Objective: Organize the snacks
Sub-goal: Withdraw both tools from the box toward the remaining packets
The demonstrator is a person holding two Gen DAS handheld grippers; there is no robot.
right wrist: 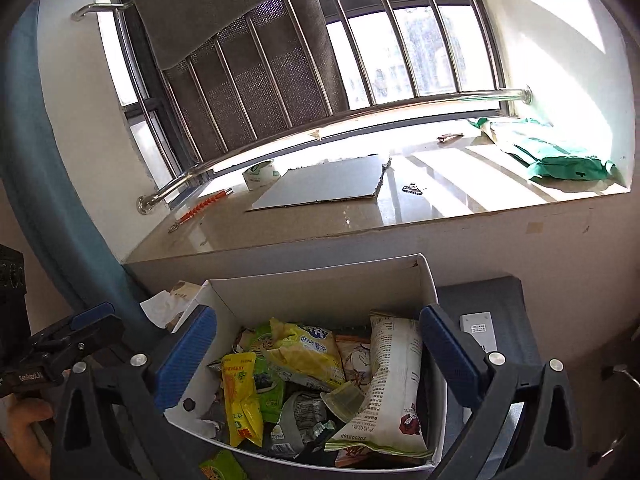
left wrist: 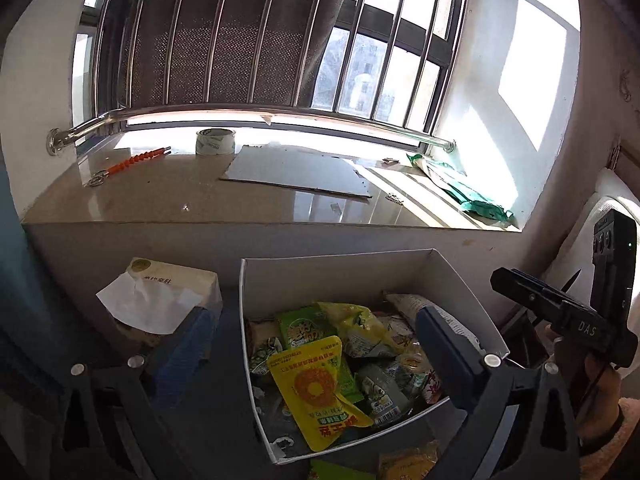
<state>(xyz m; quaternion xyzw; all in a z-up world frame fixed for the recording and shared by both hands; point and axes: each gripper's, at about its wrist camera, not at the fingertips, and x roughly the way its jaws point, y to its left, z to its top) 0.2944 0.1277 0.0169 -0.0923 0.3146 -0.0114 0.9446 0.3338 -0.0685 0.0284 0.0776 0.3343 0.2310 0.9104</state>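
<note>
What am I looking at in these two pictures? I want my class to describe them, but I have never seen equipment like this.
There is no robot: a person holds a two-finger gripper in each hand, each with a camera looking along its fingers. One picture comes from the left gripper, the other from the right gripper. Both are open and hold nothing. Below them stands a white box full of snack packets, such as a yellow pouch and a tall white bag. A tissue pack sits left of the box. Behind, the windowsill carries a tape roll, a grey board and a green bag.
</note>
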